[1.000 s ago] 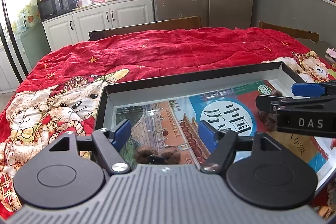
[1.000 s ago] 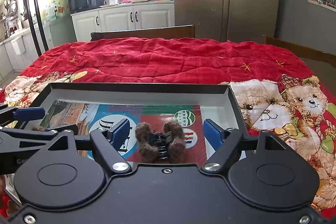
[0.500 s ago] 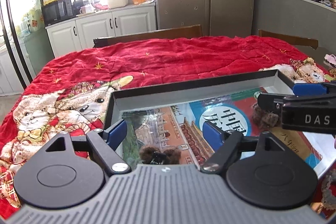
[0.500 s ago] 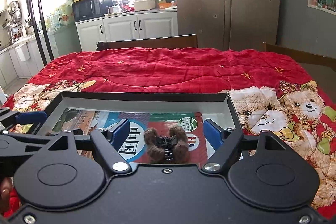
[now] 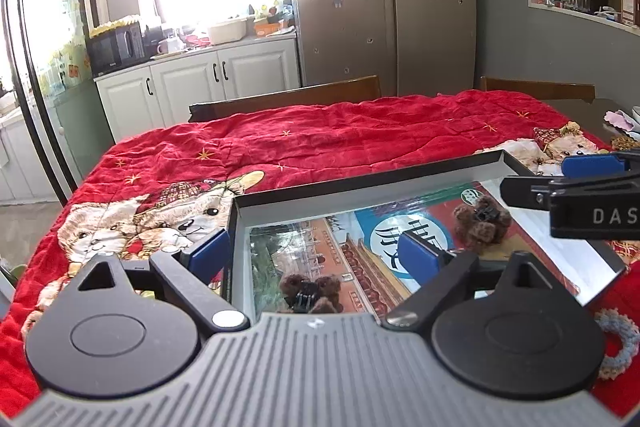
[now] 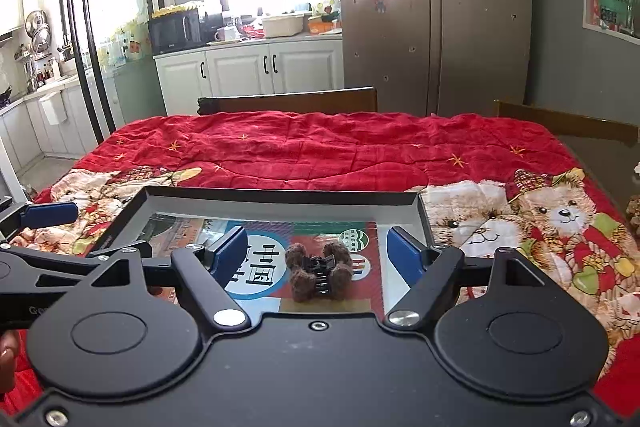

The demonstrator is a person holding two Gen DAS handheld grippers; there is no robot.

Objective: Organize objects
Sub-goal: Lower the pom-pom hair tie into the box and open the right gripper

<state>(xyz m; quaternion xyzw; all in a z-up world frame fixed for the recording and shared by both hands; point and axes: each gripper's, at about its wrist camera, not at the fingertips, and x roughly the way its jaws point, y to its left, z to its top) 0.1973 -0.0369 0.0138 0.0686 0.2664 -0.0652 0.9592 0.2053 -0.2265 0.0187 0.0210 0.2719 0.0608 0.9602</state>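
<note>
Grippers left point(image 5: 316, 255) and right point(image 6: 316, 253) hover wide open, empty, over shallow black-rimmed tray point(image 6: 280, 195) holding two fuzzy brown hair claws point(image 6: 319, 271)

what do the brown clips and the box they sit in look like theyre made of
Brown hair clips: fuzzy plush, apparently, over black toothed plastic, matte. Box: probably stiff cardboard, black rim, pale flat inner walls, folded corners. Its floor is a glossy print, with glare.
</note>
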